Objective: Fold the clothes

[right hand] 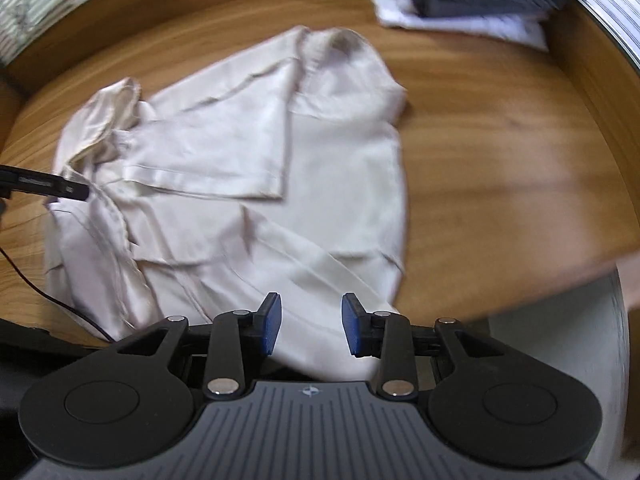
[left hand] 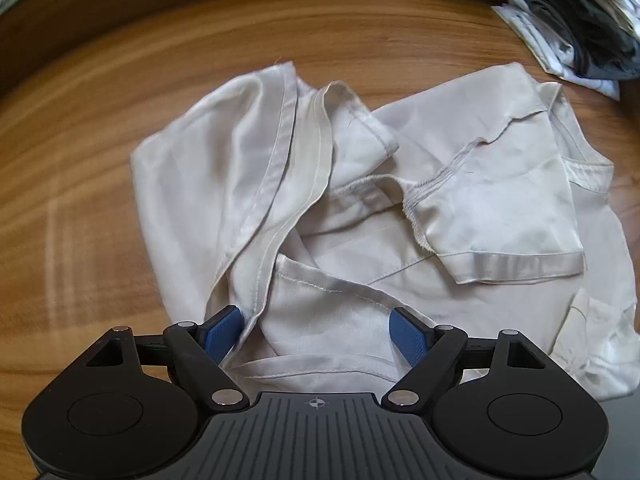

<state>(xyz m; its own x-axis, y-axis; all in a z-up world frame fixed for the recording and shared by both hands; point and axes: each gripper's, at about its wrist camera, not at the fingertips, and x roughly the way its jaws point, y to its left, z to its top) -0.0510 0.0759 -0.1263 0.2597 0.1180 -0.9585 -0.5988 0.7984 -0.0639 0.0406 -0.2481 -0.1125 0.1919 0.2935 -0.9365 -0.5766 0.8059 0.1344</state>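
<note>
A cream satin short-sleeved shirt (left hand: pixel 360 208) lies crumpled on the wooden table (left hand: pixel 80 184), its hem band twisted and one sleeve folded across the middle. My left gripper (left hand: pixel 316 332) is open, with its blue pads on either side of bunched fabric at the shirt's near edge. In the right wrist view the same shirt (right hand: pixel 320 184) spreads toward the table's front edge. My right gripper (right hand: pixel 310 326) is open, low over the shirt's near corner with cloth between the pads. The tip of the left gripper (right hand: pixel 64 188) shows at the shirt's left side.
A stack of folded dark grey and white clothes (left hand: pixel 580 40) sits at the far right of the table, also seen at the back as a stack (right hand: pixel 472 0). The table's front edge (right hand: pixel 520 296) runs close to my right gripper. A thin cable (right hand: pixel 48 296) crosses the left.
</note>
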